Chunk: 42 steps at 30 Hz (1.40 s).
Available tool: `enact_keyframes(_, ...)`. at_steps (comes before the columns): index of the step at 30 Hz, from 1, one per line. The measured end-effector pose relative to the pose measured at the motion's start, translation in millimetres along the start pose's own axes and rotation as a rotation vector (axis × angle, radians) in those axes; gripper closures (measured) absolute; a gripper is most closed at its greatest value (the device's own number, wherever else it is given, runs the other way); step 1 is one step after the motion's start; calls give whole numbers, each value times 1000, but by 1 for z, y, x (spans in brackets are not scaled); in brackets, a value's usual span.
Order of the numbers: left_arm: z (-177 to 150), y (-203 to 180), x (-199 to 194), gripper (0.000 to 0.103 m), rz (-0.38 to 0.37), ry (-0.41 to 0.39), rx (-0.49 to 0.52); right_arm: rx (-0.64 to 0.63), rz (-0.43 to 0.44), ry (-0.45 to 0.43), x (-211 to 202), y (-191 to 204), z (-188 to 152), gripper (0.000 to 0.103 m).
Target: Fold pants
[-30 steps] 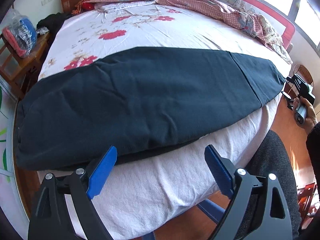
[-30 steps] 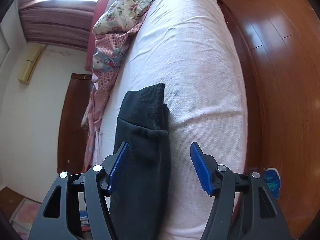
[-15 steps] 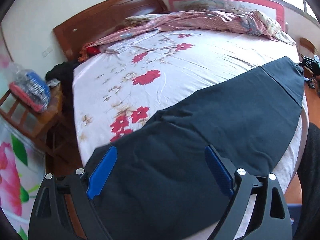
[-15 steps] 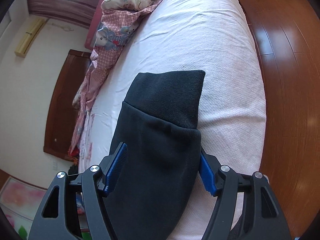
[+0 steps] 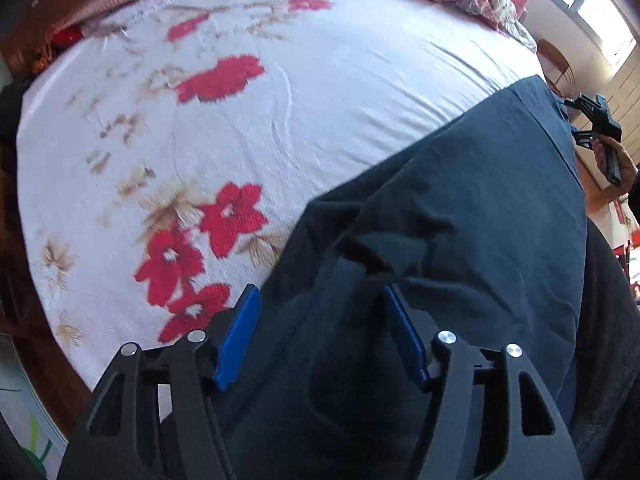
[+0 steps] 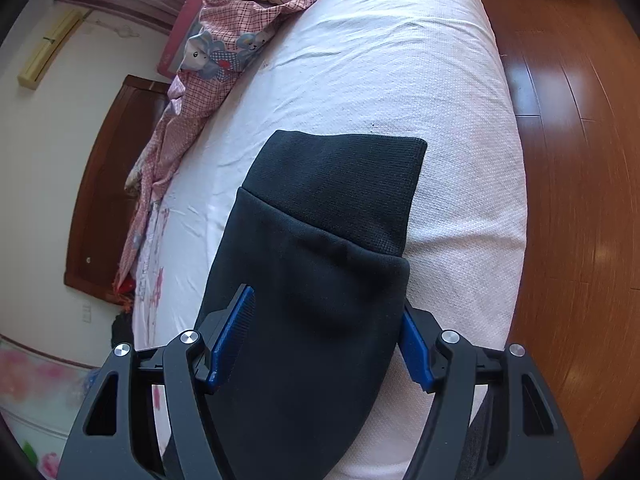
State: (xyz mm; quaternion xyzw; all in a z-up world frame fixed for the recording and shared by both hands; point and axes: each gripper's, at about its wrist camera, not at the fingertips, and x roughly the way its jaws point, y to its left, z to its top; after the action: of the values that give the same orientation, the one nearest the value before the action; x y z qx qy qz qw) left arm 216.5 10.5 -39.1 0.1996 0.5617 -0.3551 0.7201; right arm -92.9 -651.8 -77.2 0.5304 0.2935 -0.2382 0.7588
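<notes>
your left gripper (image 5: 320, 332) is closing its fingers over the bunched waist of the pants (image 5: 460, 216); they run lengthwise toward your right gripper (image 6: 326, 336), whose released fingers straddle the cuff.

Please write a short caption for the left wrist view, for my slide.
Left gripper closing on a bunched fold of dark pants laid on a floral bedsheet.

The left gripper (image 5: 320, 332) has swung onto the waist end of the pants (image 5: 460, 216), jaws closing, fabric apparently bunching between them.
</notes>
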Motion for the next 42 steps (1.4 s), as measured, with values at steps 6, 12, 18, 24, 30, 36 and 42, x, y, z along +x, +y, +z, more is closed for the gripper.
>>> enact_keyframes(6,-3,16,4,93,6,2,-95,-23,-11,4,1,2,-1,36)
enact_keyframes(12,2,-2,-15,98,157,-52,-34,-19,-12,6,-1,1,-1,36)
enact_keyframes(18,11,8,-41,98,295,-143,-45,5,27,0,-4,-3,0,36)
enact_keyframes(24,8,18,19,97,334,11,-6,-14,30,-3,-3,-1,-3,21)
enact_keyframes(30,-8,6,-27,37,353,-23,85,-25,35,14,-1,2,3,21)
enact_keyframes(36,-63,11,-103,35,298,-89,-168,-43,39,23,0,4,4,21)
enact_keyframes(42,-161,-38,-110,32,-101,-156,-625,-61,14,24,3,9,3,19)
